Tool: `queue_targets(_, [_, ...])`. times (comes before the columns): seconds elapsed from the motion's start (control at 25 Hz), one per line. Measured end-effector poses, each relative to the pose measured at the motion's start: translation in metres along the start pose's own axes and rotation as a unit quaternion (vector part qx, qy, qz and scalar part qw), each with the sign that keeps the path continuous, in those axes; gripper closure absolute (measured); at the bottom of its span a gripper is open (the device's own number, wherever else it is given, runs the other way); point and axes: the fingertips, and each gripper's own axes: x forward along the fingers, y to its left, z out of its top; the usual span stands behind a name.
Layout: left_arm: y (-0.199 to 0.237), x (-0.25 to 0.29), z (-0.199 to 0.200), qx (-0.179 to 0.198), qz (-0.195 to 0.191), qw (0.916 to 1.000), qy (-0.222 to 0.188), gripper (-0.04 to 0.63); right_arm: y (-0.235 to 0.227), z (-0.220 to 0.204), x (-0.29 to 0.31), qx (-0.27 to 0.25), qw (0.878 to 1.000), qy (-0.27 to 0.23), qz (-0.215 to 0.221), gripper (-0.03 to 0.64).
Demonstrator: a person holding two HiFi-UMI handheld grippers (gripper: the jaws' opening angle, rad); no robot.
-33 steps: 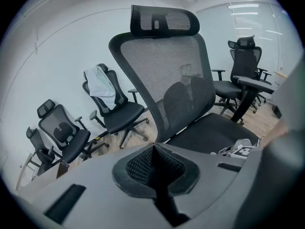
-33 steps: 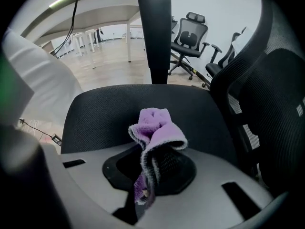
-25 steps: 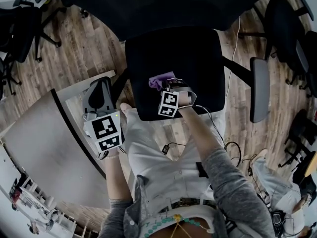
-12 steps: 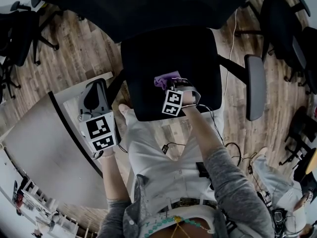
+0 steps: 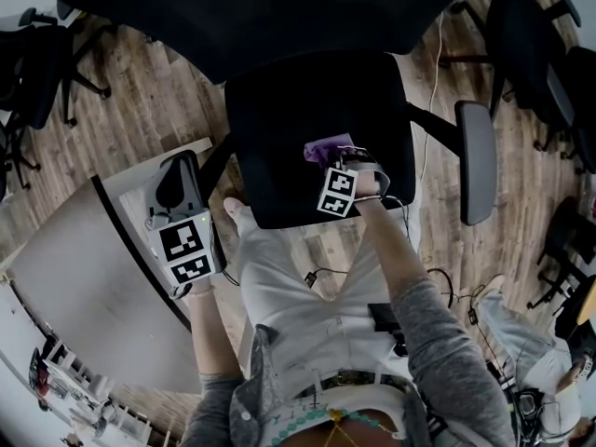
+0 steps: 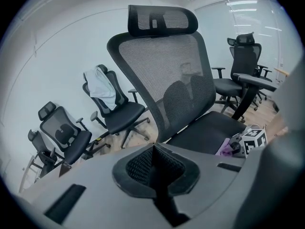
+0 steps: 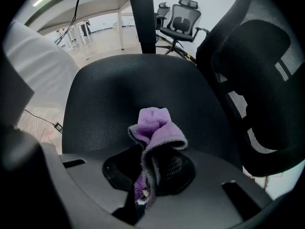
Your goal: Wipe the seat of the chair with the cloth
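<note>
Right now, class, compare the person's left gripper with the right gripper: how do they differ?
The right gripper's jaws are shut on the purple cloth; the left gripper's jaws are shut on nothing. The right gripper is over the chair seat; the left gripper is off to the seat's side. Both carry a marker cube.

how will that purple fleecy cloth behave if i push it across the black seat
Probably floppy: the purple fleecy cloth folds and droops where the right gripper pinches it. Likely light, bunching rather than sliding flat. The textured black seat may drag at it.
</note>
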Motion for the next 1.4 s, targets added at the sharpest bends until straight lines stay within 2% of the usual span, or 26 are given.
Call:
queue_targets(0.44, [0.000,0.000,0.001,-0.005,-0.004,1.0000,-0.002,0.586,-0.009,-0.052,-0.012,0.008,0.999,0.037,-0.008,0.569])
queue_targets(0.64, [0.000,-0.001,0.001,-0.008,-0.007,0.9999,-0.002,0.586,-0.012,-0.074,-0.020,0.028,0.998,0.046,-0.010,0.569])
queue_targets(0.96, [0.000,0.000,0.001,0.004,0.004,1.0000,0.002,0.586,-0.016,-0.093,-0.026,0.035,0.998,0.057,-0.010,0.569])
queue_targets(1.4, [-0.001,0.000,0.001,0.000,-0.001,1.0000,0.000,0.586,-0.020,-0.126,-0.040,0.050,0.996,0.074,-0.015,0.569])
